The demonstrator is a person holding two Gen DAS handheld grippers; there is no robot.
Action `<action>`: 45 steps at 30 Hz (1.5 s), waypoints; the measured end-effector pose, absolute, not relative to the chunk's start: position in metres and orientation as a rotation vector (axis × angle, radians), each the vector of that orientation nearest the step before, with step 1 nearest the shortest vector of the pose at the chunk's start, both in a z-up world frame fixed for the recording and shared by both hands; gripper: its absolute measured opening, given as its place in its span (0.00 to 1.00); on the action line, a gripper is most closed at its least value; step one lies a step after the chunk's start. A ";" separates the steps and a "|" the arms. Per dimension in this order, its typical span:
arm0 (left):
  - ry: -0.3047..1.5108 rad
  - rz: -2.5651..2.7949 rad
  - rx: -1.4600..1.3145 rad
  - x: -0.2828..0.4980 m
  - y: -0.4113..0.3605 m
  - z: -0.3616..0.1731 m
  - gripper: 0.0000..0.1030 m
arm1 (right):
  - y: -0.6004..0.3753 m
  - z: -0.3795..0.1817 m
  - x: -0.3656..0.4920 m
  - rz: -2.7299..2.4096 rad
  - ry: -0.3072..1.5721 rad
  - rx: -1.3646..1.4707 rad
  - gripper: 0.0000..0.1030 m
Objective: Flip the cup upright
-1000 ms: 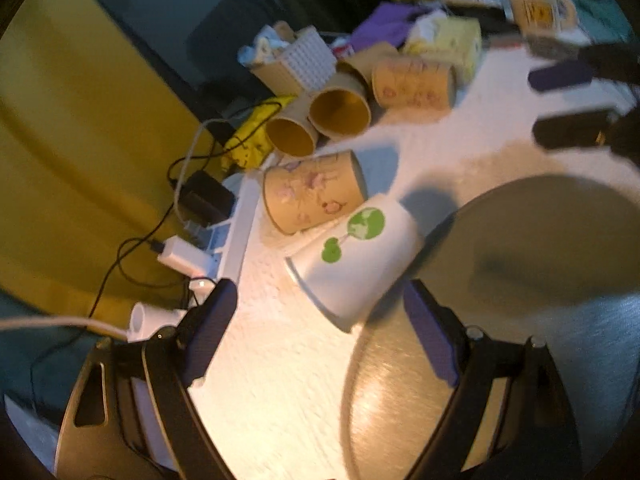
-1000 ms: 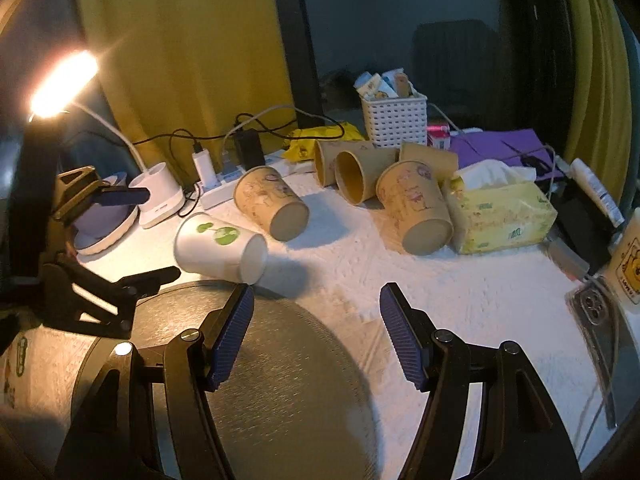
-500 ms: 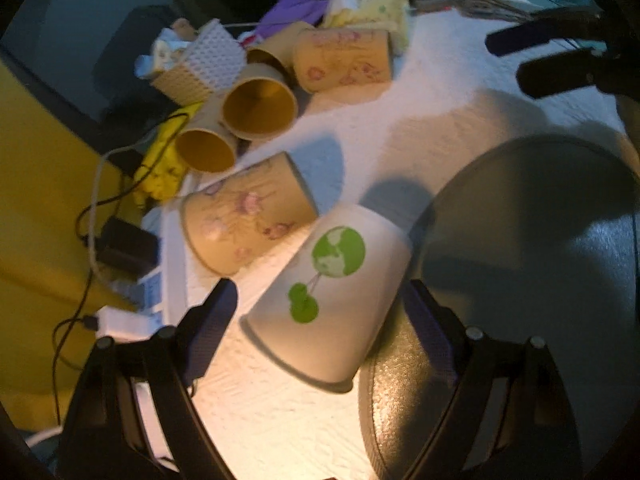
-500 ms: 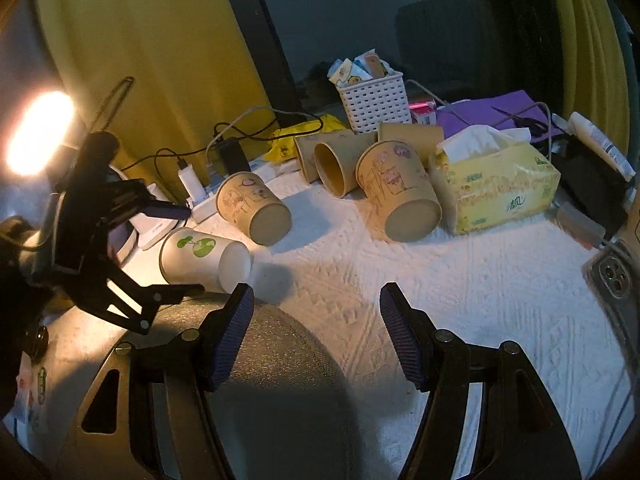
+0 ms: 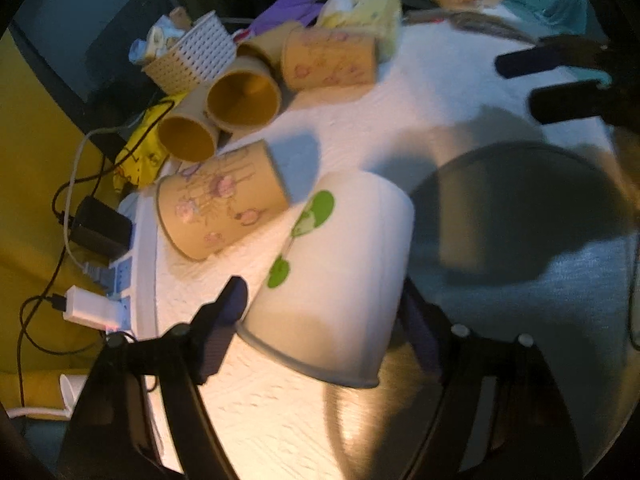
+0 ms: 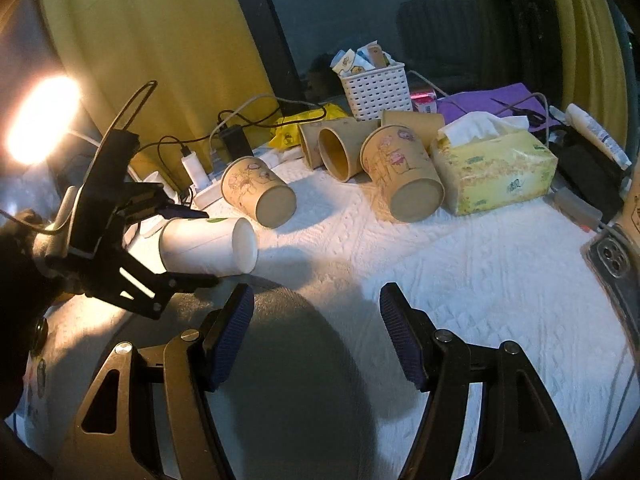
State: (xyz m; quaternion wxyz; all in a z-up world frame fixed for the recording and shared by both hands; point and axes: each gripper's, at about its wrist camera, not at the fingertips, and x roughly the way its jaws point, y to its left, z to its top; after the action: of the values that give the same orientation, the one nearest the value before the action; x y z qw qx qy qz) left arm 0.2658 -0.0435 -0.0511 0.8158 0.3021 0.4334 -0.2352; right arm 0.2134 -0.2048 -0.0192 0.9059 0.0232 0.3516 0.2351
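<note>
The left gripper point(image 6: 192, 246) is straddling the white cup point(image 6: 208, 245), jaws spread, one finger on each side of its wall near the rim, not visibly clamped yet. That cup is lying on its side near the left edge of the white-covered table point(image 6: 460, 264), base pointing toward the middle, just at the far rim of the round dark mat point(image 6: 288, 380).

It looks like thin paper: very light, easy to crush, a bit slick, so a gentle squeeze across the body just below the rolled rim should be the safest hold.

Moving right, the count: one white cup, and five brown paper cups point(image 6: 258, 190), all lying on their sides, one near the white cup and four bunched toward the back edge. Behind them, one white basket point(image 6: 376, 90). Further right, one yellow tissue box point(image 6: 496, 170).

At the near edge, the right gripper point(image 6: 316, 328) is hovering over the mat with its jaws wide apart, holding nothing.
</note>
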 end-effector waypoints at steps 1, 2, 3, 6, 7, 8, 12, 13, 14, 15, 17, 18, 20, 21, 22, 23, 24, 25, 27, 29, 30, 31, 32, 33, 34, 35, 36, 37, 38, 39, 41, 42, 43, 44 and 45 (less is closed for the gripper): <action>0.910 -0.515 0.630 0.258 -0.046 -0.045 0.74 | -0.206 -0.018 0.210 0.482 0.721 0.047 0.67; 0.900 -0.532 0.615 0.251 -0.050 -0.040 0.74 | -0.206 -0.016 0.207 0.478 0.717 0.046 0.67; 0.890 -0.546 0.607 0.243 -0.053 -0.036 0.74 | -0.207 -0.014 0.202 0.474 0.710 0.044 0.67; 0.850 -0.586 0.601 0.215 -0.066 -0.025 0.74 | -0.208 -0.011 0.186 0.464 0.699 0.043 0.67; 0.837 -0.600 0.602 0.203 -0.070 -0.021 0.74 | -0.209 -0.010 0.180 0.462 0.696 0.042 0.67; 0.830 -0.613 0.601 0.192 -0.075 -0.019 0.74 | -0.209 -0.008 0.174 0.459 0.692 0.039 0.67; 0.800 -0.637 0.594 0.156 -0.087 -0.014 0.74 | -0.210 -0.008 0.147 0.441 0.683 0.032 0.67; 0.798 -0.641 0.593 0.150 -0.089 -0.016 0.74 | -0.210 -0.009 0.141 0.432 0.684 0.028 0.67; 0.798 -0.642 0.596 0.144 -0.092 -0.017 0.74 | -0.211 -0.010 0.136 0.422 0.685 0.026 0.67; 0.800 -0.642 0.604 0.138 -0.095 -0.019 0.74 | -0.213 -0.012 0.130 0.410 0.689 0.025 0.67; 0.799 -0.645 0.634 0.126 -0.104 -0.025 0.74 | -0.215 -0.018 0.122 0.399 0.703 0.028 0.67; 0.806 -0.651 0.636 0.123 -0.106 -0.027 0.74 | -0.214 -0.020 0.118 0.395 0.710 0.024 0.67; 0.837 -0.669 0.621 0.119 -0.111 -0.031 0.74 | -0.213 -0.027 0.115 0.392 0.732 0.010 0.67; 0.842 -0.669 0.615 0.119 -0.111 -0.032 0.75 | -0.212 -0.030 0.113 0.390 0.740 0.004 0.67; 0.849 -0.665 0.612 0.119 -0.113 -0.034 0.75 | -0.211 -0.033 0.112 0.389 0.748 -0.001 0.67; 0.855 -0.662 0.611 0.120 -0.114 -0.036 0.75 | -0.211 -0.034 0.111 0.391 0.752 -0.004 0.67; 0.863 -0.659 0.609 0.121 -0.115 -0.037 0.75 | -0.210 -0.036 0.110 0.396 0.754 -0.005 0.67; 0.866 -0.656 0.610 0.122 -0.115 -0.039 0.75 | -0.209 -0.037 0.110 0.400 0.757 -0.007 0.67; 0.879 -0.653 0.609 0.123 -0.115 -0.042 0.77 | -0.205 -0.040 0.110 0.408 0.765 -0.014 0.67; 0.888 -0.639 0.603 0.124 -0.112 -0.044 0.77 | -0.202 -0.043 0.110 0.416 0.771 -0.022 0.67; 0.891 -0.631 0.594 0.124 -0.110 -0.044 0.77 | -0.201 -0.044 0.110 0.422 0.774 -0.023 0.67; 0.891 -0.620 0.584 0.124 -0.107 -0.044 0.77 | -0.199 -0.045 0.110 0.426 0.776 -0.024 0.67; 0.890 -0.607 0.573 0.124 -0.102 -0.043 0.77 | -0.197 -0.046 0.110 0.429 0.778 -0.027 0.67; 0.891 -0.589 0.558 0.123 -0.098 -0.041 0.81 | -0.196 -0.046 0.109 0.434 0.778 -0.029 0.67; 0.890 -0.579 0.546 0.121 -0.095 -0.040 0.84 | -0.195 -0.046 0.108 0.438 0.778 -0.032 0.67; 0.890 -0.567 0.534 0.119 -0.092 -0.039 0.88 | -0.193 -0.046 0.106 0.444 0.778 -0.036 0.67; 0.892 -0.549 0.519 0.116 -0.087 -0.037 0.88 | -0.192 -0.046 0.103 0.449 0.777 -0.040 0.67; 0.895 -0.536 0.510 0.114 -0.084 -0.037 0.88 | -0.190 -0.045 0.102 0.456 0.775 -0.046 0.67; 0.900 -0.520 0.502 0.112 -0.080 -0.037 0.88 | -0.188 -0.045 0.099 0.464 0.773 -0.052 0.67; 0.904 -0.500 0.495 0.110 -0.077 -0.038 0.88 | -0.185 -0.044 0.097 0.472 0.773 -0.059 0.67; 0.913 -0.455 0.478 0.105 -0.068 -0.038 0.88 | -0.179 -0.042 0.092 0.483 0.772 -0.075 0.67; 0.915 -0.429 0.454 0.102 -0.062 -0.038 0.88 | -0.175 -0.041 0.090 0.493 0.771 -0.088 0.67; 0.919 -0.412 0.434 0.100 -0.058 -0.039 0.88 | -0.172 -0.040 0.087 0.504 0.769 -0.100 0.67; 0.926 -0.389 0.409 0.099 -0.052 -0.040 0.88 | -0.169 -0.039 0.086 0.514 0.770 -0.112 0.67; 0.934 -0.363 0.384 0.098 -0.047 -0.042 0.88 | -0.164 -0.038 0.085 0.520 0.769 -0.133 0.67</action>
State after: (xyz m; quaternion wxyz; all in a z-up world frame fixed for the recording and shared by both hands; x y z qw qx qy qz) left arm 0.0978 -0.0467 -0.0423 0.8595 0.1829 0.4449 -0.1730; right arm 0.0850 -0.1644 -0.0380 0.8921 -0.0641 0.3706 0.2506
